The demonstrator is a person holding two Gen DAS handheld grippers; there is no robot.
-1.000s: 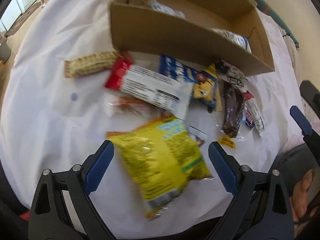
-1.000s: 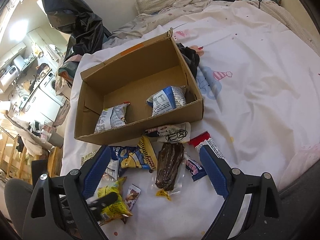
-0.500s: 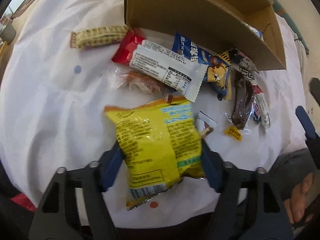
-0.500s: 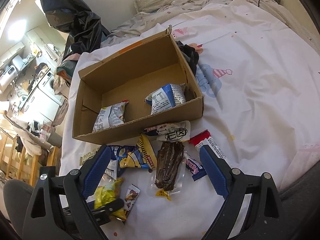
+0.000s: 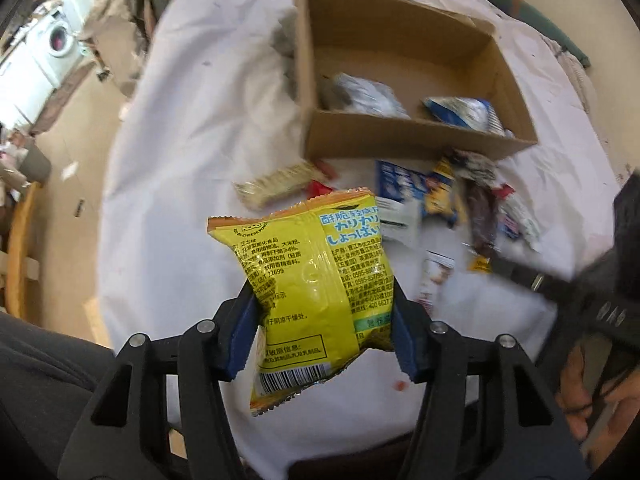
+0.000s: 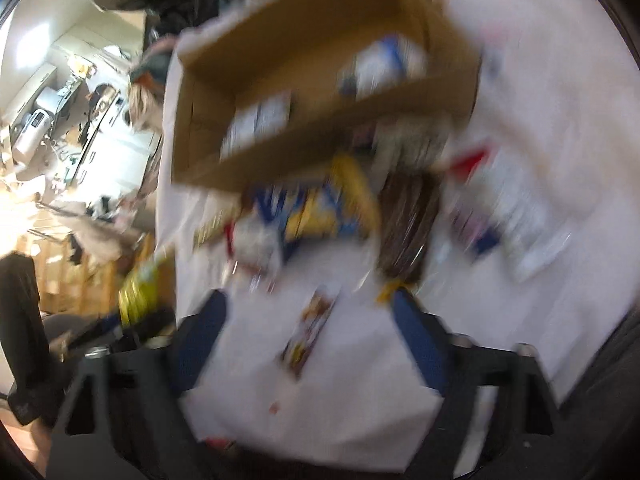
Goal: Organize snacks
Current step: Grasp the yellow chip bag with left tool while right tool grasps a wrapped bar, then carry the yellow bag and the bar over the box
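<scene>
My left gripper (image 5: pixel 324 330) is shut on a yellow snack bag (image 5: pixel 310 276) and holds it up above the white sheet. Beyond it stands an open cardboard box (image 5: pixel 416 142) with two packets inside, a grey one (image 5: pixel 368 94) and a blue-white one (image 5: pixel 466 114). Several loose snacks lie in front of the box, among them a wafer bar (image 5: pixel 276 186) and a dark brown bar (image 5: pixel 482 216). My right gripper (image 6: pixel 310 332) is open and empty, low over a small packet (image 6: pixel 310 328); that view is blurred. The box (image 6: pixel 320 80) shows there too.
The snacks lie on a bed covered by a white sheet (image 5: pixel 192 152). The bed's left edge drops to a floor with a washing machine (image 5: pixel 60 40) beyond. The right gripper's body (image 5: pixel 580 292) crosses the right side of the left wrist view.
My left gripper closed on the yellow bag and lifted it off the sheet. My right gripper has swung down and forward toward the loose snacks, blurring its view.
</scene>
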